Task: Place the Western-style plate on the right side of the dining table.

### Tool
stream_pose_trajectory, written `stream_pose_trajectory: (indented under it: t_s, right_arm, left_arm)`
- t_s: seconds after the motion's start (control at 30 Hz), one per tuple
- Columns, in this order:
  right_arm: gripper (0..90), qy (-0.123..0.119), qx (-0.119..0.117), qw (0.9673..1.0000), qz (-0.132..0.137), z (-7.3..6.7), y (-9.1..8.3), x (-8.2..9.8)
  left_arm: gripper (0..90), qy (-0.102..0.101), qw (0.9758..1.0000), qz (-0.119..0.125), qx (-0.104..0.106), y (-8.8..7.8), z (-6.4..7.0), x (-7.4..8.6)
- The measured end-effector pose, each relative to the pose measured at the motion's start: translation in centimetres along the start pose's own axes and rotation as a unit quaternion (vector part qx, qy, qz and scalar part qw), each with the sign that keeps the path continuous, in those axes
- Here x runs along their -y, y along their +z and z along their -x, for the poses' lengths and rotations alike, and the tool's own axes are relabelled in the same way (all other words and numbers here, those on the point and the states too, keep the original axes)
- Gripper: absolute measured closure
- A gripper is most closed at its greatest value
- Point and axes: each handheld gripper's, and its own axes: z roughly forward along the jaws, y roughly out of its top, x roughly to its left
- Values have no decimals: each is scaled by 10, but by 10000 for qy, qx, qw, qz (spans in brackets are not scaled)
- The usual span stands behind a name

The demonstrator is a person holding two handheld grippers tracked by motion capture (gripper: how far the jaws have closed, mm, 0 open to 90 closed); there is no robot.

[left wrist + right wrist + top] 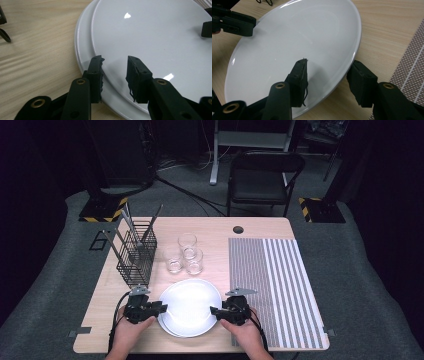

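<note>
At table front, L gripper (161, 308) & R gripper (216, 310) flank top plate (190, 306), jaws inward.

Dim surroundings, overhead light, glare spots on white plate (150, 32), soft focus

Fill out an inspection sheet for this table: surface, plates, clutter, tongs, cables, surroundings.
Surface: light wooden table, striped mat on its right part.
Job's things: two stacked white plates, top plate shifted off the lower plate.
Clutter: black wire basket with utensils, three clear glasses behind the plates.
Grippers: left tongs straddle the top plate's rim, pads not pressing; right tongs have one jaw over and one outside the opposite rim, grip unclear.
Cables: one trails from the left tongs towards the person.
Surroundings: black chair beyond the table, grey carpet, dark room.
</note>
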Motion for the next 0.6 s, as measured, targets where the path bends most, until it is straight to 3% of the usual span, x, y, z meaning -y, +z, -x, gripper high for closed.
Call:
stream_pose_trajectory:
  t_s: [0.07, 0.33, 0.6]
  right_arm:
    - [507, 71, -16, 10000, 4, 2, 0, 0]
    - [508, 272, -67, 9996, 30, 6, -2, -3]
    - [520, 473, -183, 9986, 134, 14, -6, -10]
  left_arm:
    - [647, 89, 10000, -36, -14, 1, 0, 0]
    - [633, -114, 9999, 11, 53, 4, 1, 0]
    - [625, -46, 9999, -49, 95, 8, 3, 0]
